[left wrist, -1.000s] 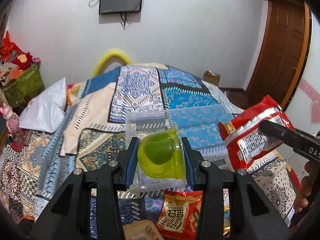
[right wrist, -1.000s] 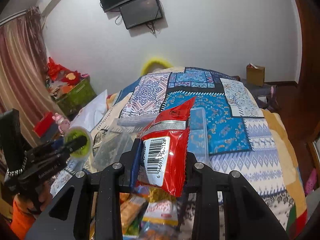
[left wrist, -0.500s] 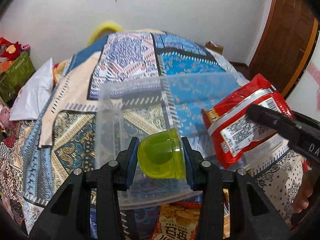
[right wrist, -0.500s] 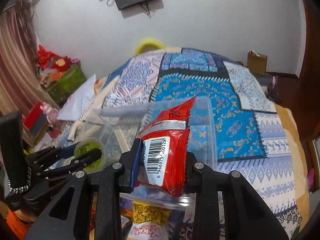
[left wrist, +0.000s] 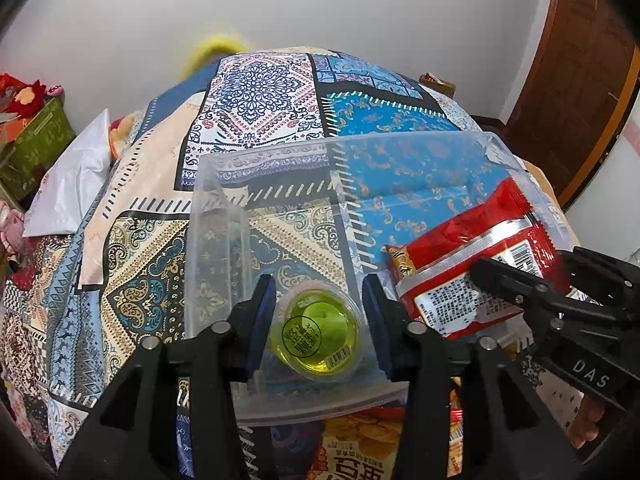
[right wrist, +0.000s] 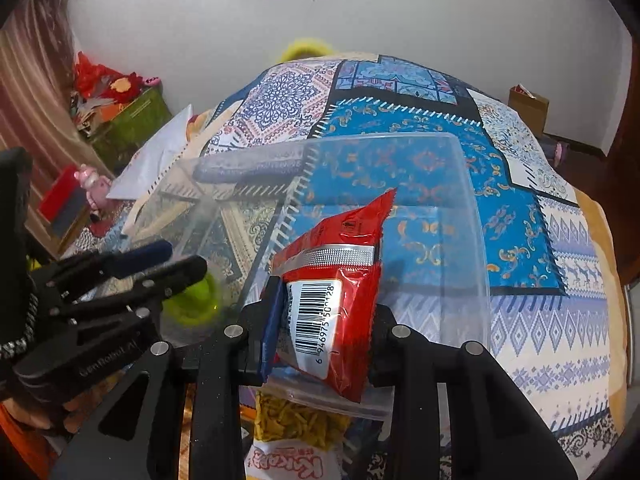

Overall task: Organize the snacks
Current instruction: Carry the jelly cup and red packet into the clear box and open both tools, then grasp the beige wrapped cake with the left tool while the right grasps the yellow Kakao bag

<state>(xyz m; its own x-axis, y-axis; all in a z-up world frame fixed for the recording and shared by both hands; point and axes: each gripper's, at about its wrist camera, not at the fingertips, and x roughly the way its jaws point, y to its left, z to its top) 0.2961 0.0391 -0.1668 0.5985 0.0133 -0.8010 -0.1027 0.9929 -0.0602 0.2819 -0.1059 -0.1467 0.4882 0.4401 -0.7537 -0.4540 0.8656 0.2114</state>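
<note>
I have both grippers over the clear plastic box (left wrist: pixel 224 208) that stands on the bed with the patchwork quilt (left wrist: pixel 256 92). The left gripper (left wrist: pixel 320 320) has its jaws opening: the green jelly cup (left wrist: pixel 318 334) lies between them on the floor of the left compartment, its printed lid facing up, and the blue pads stand a little away from its sides, so it is not gripped. The right gripper (right wrist: pixel 324 328) is also opening its jaws, but the red snack packet (right wrist: pixel 336 288) is between them and I see the pads on both of its sides, with the barcode toward the camera. The packet is over the right compartment of the box; I cannot tell if its lower end touches the floor of the box. In front of the box, near me, more snack bags (left wrist: pixel 356 452) lie on the quilt.
</note>
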